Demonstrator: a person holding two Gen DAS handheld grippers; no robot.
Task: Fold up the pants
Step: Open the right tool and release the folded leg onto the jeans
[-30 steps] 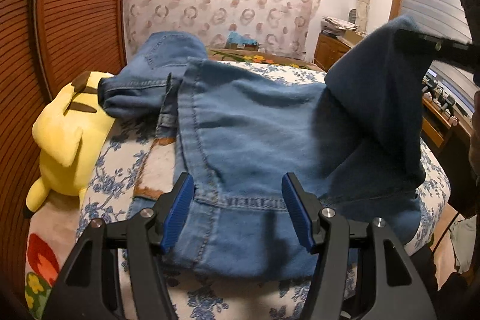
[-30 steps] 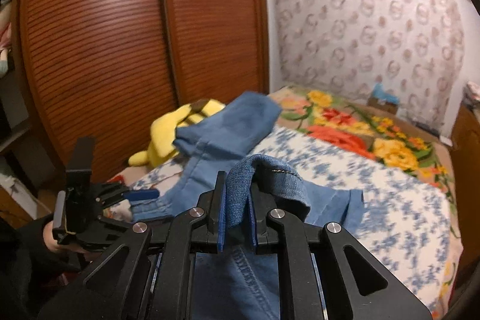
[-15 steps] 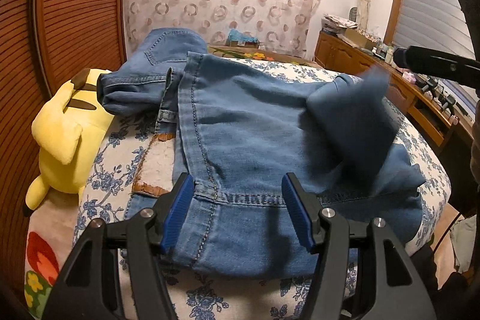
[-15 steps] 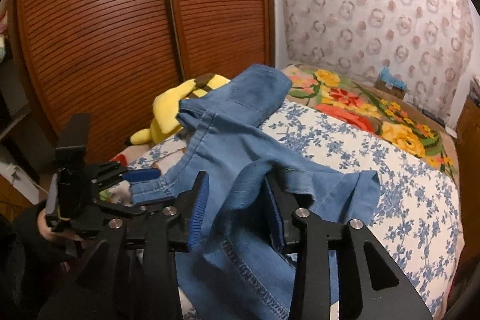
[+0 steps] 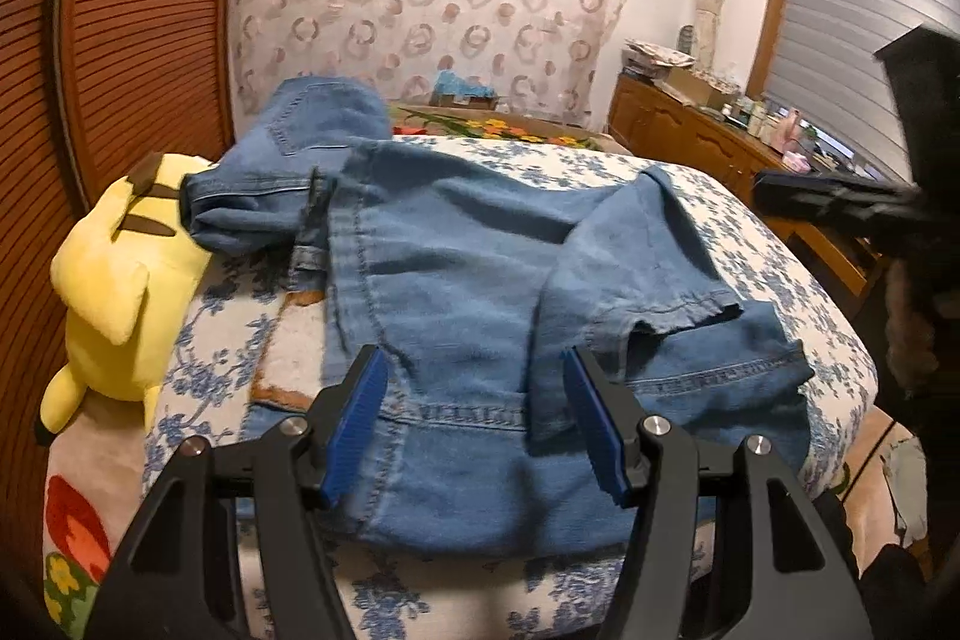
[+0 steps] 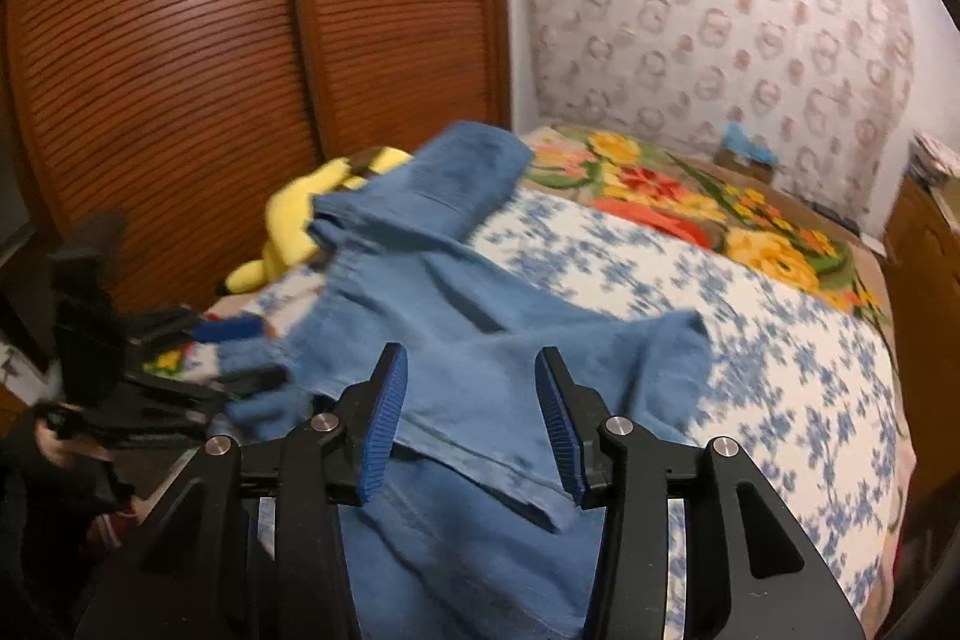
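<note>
Blue denim pants [image 5: 456,268] lie across the bed, waist end bunched at the far left. One leg end [image 5: 648,280] rests folded back over the middle of the pants. My left gripper [image 5: 474,370] is open above the near hem, its blue pads clear of the cloth. In the right wrist view the pants [image 6: 480,304] spread below my right gripper [image 6: 470,358]. Its jaws are opening, and denim shows between them without being pinched. The right gripper [image 5: 840,202] also shows at the right edge of the left wrist view, and the left gripper [image 6: 228,334] at the left of the right wrist view.
A yellow plush toy [image 5: 114,280] lies at the bed's left edge beside slatted wooden wardrobe doors [image 6: 180,70]. The bed [image 5: 750,244] has a blue-flowered sheet with a bright floral blanket [image 6: 690,196] beyond. A wooden dresser [image 5: 690,136] stands at the right.
My right gripper opened and let go of the leg end, which fell from up high onto the pants. That gripper sank a little. The left gripper stayed put.
</note>
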